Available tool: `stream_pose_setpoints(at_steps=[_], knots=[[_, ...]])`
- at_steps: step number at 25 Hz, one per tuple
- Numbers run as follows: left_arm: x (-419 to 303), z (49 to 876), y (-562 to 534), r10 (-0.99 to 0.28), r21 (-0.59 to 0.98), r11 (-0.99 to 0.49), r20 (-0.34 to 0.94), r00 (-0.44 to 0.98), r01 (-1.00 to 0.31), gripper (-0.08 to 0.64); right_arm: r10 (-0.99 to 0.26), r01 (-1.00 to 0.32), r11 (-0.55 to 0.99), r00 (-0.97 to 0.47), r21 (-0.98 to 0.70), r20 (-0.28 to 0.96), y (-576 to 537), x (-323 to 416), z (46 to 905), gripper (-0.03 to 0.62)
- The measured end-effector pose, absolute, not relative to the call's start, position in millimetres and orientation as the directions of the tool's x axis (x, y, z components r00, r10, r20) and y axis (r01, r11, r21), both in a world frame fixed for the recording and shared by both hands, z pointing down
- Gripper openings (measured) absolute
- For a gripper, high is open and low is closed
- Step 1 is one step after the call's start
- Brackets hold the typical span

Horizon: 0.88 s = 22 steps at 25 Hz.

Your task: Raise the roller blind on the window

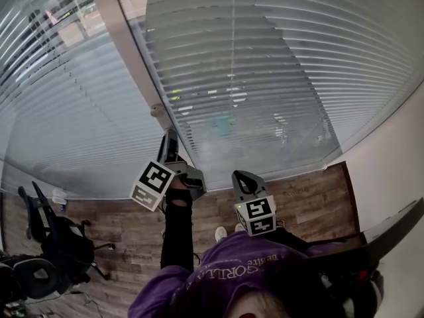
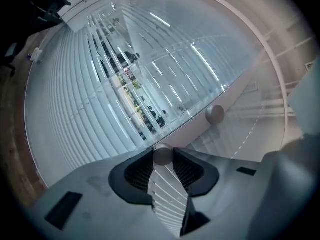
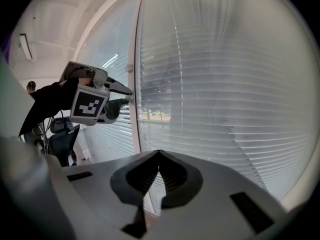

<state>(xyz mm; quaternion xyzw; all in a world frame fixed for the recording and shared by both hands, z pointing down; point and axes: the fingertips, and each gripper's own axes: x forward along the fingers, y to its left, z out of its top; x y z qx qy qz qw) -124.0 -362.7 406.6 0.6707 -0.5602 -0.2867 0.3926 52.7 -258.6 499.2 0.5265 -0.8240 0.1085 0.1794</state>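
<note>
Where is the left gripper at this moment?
In the head view, left of centre, the left gripper is at the window post; its jaws grip a round knob, near a second knob.

Head view: blind (image 1: 265, 78) cut off by top edge | left gripper (image 1: 169, 136) tip too small for me to read there | left gripper view: round knob (image 2: 162, 155) between fingers (image 2: 137, 173), its mount hidden behind them; I can't tell what it belongs to | outdoors through slats blurred | office chair (image 1: 46, 244) cut by left edge
</note>
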Motion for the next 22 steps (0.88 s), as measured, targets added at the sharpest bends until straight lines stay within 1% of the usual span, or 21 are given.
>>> stream_pose_setpoints(at_steps=[1, 3, 7, 10, 12, 14, 16, 17, 18, 19, 22], knots=[[-123, 407, -363, -0.977, 0.836, -0.07, 0.052, 0.206, -0.544, 0.124, -0.829, -0.907, 0.422, -0.382, 0.009, 0.409, -258, 53, 499, -0.003], [-121, 408, -362, -0.979, 0.765, -0.085, 0.055, 0.196, -0.638, 0.124, -0.83, -0.907, 0.422, -0.382, 0.008, 0.407, -258, 53, 499, -0.005], [-121, 404, -352, -0.993, 0.488, -0.077, 0.042, 0.112, -0.869, 0.124, -0.832, -0.909, 0.417, -0.381, 0.002, 0.403, -257, 54, 498, -0.003], [-129, 394, -331, -1.0, 0.286, -0.014, -0.016, 0.01, -0.958, 0.124, -0.843, -0.917, 0.4, -0.368, 0.0, 0.392, -257, 60, 496, -0.003], [-126, 392, -314, -0.998, 0.182, -0.001, -0.055, -0.009, -0.983, 0.124, -0.855, -0.925, 0.381, -0.354, -0.003, 0.379, -259, 66, 494, -0.004], [-112, 400, -301, -0.998, 0.1, -0.044, -0.047, 0.04, -0.994, 0.124, -0.868, -0.932, 0.362, -0.34, -0.007, 0.362, -262, 70, 490, -0.004], [-93, 415, -289, -0.994, 0.055, -0.106, -0.01, 0.105, -0.993, 0.124, -0.88, -0.938, 0.346, -0.329, -0.013, 0.341, -262, 73, 484, -0.005], [-83, 423, -283, -0.991, 0.048, -0.132, 0.003, 0.133, -0.99, 0.109, -0.886, -0.94, 0.34, -0.326, -0.015, 0.329, -262, 74, 482, -0.004], [-75, 428, -278, -0.988, 0.049, -0.154, 0.015, 0.155, -0.987, 0.04, -0.892, -0.941, 0.337, -0.325, -0.016, 0.316, -262, 74, 478, -0.004], [-67, 433, -273, -0.984, 0.056, -0.174, 0.032, 0.176, -0.983, 0.002, -0.896, -0.942, 0.337, -0.325, -0.016, 0.303, -262, 74, 476, -0.004], [-52, 447, -262, -0.97, 0.062, -0.218, 0.099, 0.224, -0.974, 0.002, -0.903, -0.94, 0.34, -0.329, -0.009, 0.276, -261, 73, 469, -0.004]])
